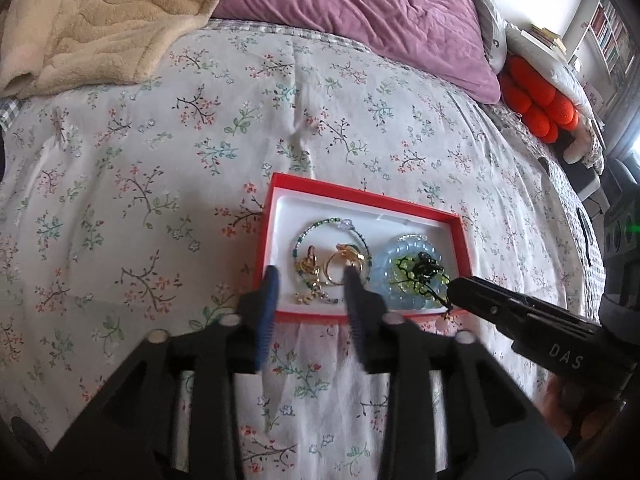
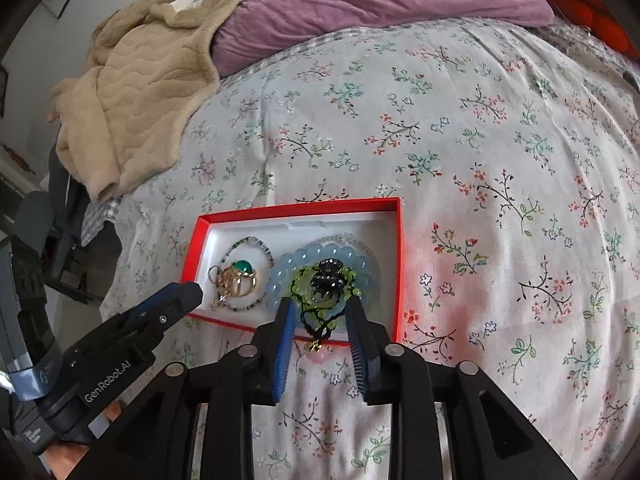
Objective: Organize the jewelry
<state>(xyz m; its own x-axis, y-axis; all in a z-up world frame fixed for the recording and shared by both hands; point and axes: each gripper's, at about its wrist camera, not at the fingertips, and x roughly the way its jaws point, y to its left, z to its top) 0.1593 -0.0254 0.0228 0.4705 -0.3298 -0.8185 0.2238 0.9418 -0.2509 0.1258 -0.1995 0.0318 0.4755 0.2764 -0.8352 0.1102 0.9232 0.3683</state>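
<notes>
Box: my red jewelry box (image 1: pixel 362 196) lies open on the floral bedspread (image 1: pixel 160 160), white liner up, everything inside it.
Left half of box: a green beaded bracelet (image 1: pixel 320 226) rings a heap of gold rings (image 1: pixel 340 266).
Right half of box: a pale blue bead bracelet (image 2: pixel 288 276) lies under a green-and-black cord necklace (image 2: pixel 320 320).
Right wrist only: I see a green-stoned ring (image 2: pixel 244 268), a black claw clip (image 2: pixel 328 276) on top of the blue beads, and a pendant (image 2: pixel 316 346) trailing over the box's near wall.
Left gripper (image 1: pixel 312 276): jaws partly open over the rings, gripping nothing.
Right gripper (image 2: pixel 320 312): jaws partly open, the cord necklace between them, pads not pressing on it.
Left wrist only: orange cushions (image 1: pixel 536 104) and bookshelves (image 1: pixel 608 36) far right.
Both views: beige blanket (image 2: pixel 132 92), purple duvet (image 1: pixel 360 12) beyond.
</notes>
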